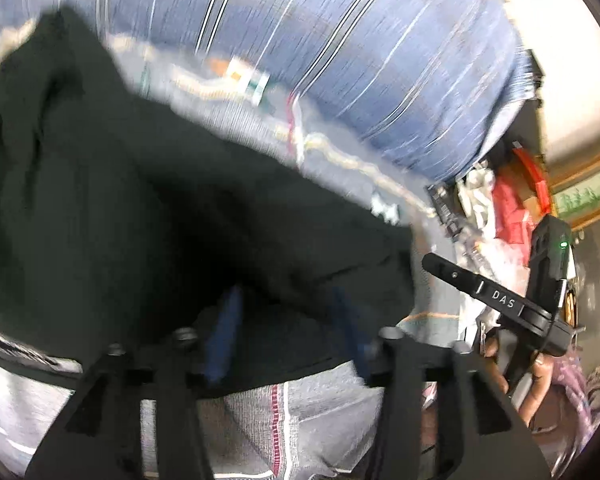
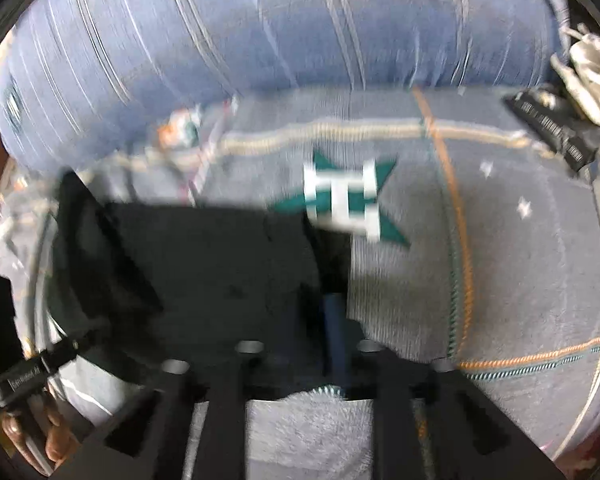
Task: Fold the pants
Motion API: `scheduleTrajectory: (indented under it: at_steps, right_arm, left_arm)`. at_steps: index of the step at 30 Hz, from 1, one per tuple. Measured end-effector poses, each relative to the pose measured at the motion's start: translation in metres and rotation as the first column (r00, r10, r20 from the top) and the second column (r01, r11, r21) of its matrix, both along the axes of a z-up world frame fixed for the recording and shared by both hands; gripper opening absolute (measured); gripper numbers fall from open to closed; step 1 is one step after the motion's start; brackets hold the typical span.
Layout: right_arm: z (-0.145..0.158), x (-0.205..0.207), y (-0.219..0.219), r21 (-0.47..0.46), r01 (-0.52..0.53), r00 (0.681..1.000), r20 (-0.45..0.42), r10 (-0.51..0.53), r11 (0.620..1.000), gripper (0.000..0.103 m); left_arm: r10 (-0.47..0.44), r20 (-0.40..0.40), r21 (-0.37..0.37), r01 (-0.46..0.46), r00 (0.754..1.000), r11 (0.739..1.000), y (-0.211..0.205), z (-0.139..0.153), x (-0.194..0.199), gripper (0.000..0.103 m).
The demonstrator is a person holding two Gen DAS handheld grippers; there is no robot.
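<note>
Both tools pointed steeply down at the dark pants, which lay in a rumpled heap on a grey blanket with orange stitching and a green-and-white star pattern. Beyond it, at the far side, ran a blue striped cushion. In the left wrist view, the left tool hung over the near edge of the pants with its blue fingers set apart; the dark cloth lay between and under them, but the pads did not press on it. To its right, a hand gripped the handle of the right tool, near a clutter of red and white things at the far right. In the right wrist view, the right tool stood over the right edge of the pants. One blue finger showed beside the cloth and the other was lost against the dark fabric; the fingers stood apart and clamped nothing. At the left edge of that view, another hand held the left tool.
</note>
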State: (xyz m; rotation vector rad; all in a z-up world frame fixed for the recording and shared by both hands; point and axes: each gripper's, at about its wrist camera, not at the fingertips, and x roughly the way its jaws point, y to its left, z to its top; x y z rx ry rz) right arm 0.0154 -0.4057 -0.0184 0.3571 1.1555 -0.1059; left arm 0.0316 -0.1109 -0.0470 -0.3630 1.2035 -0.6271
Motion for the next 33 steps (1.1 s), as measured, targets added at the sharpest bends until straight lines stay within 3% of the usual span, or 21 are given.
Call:
scheduleTrajectory:
  at_steps: [1,5,9,12,14,18,21,27,30,31,33]
  right_arm:
    - [0.007,-0.001,0.002,-0.004,-0.006,0.999,0.035,0.006,1.0,0.051]
    - [0.02,0.0,0.023,0.026,-0.074,0.991,0.111,0.071,0.997,0.051]
    - [0.029,0.005,0.065,0.047,-0.201,0.966,0.173,0.19,0.979,0.051]
    - [0.032,0.016,0.104,0.064,-0.301,0.936,0.21,0.282,0.951,0.056]
    - [0.033,0.024,0.127,0.061,-0.335,0.923,0.222,0.314,0.94,0.065]
    - [0.032,0.038,0.177,0.008,-0.381,0.901,0.227,0.37,0.924,0.081]
    - [0.026,0.06,0.211,-0.019,-0.428,0.884,0.201,0.423,0.903,0.081]
    - [0.011,0.136,0.253,0.012,-0.413,0.902,0.143,0.407,0.911,0.081]
    - [-0.005,0.17,0.273,-0.01,-0.406,0.909,0.101,0.404,0.914,0.079]
    - [-0.009,0.177,0.278,-0.018,-0.404,0.91,0.088,0.404,0.914,0.073]
    - [-0.019,0.187,0.288,-0.028,-0.416,0.907,0.057,0.417,0.909,0.042]
  left_arm:
    - [0.001,0.025,-0.002,-0.001,1.0,1.0,0.003,0.009,0.001,0.053]
    - [0.075,0.125,-0.021,-0.073,0.989,0.997,0.039,0.05,0.018,0.053]
    - [0.214,0.193,0.071,-0.231,0.958,0.97,0.089,0.063,0.049,0.062]
    - [0.316,0.124,0.087,-0.328,0.941,0.941,0.131,0.048,0.069,0.062]
    - [0.364,0.08,0.094,-0.371,0.928,0.924,0.15,0.036,0.077,0.062]
    - [0.367,0.058,0.145,-0.372,0.928,0.917,0.171,0.024,0.083,0.062]
    - [0.367,0.054,0.157,-0.37,0.929,0.915,0.186,0.022,0.089,0.062]
    - [0.436,0.05,0.158,-0.438,0.898,0.885,0.221,0.023,0.1,0.062]
    - [0.463,0.031,0.153,-0.462,0.886,0.873,0.232,0.019,0.103,0.062]
    - [0.468,0.026,0.152,-0.466,0.883,0.871,0.234,0.017,0.104,0.062]
    - [0.472,0.015,0.151,-0.469,0.882,0.87,0.235,0.015,0.104,0.062]
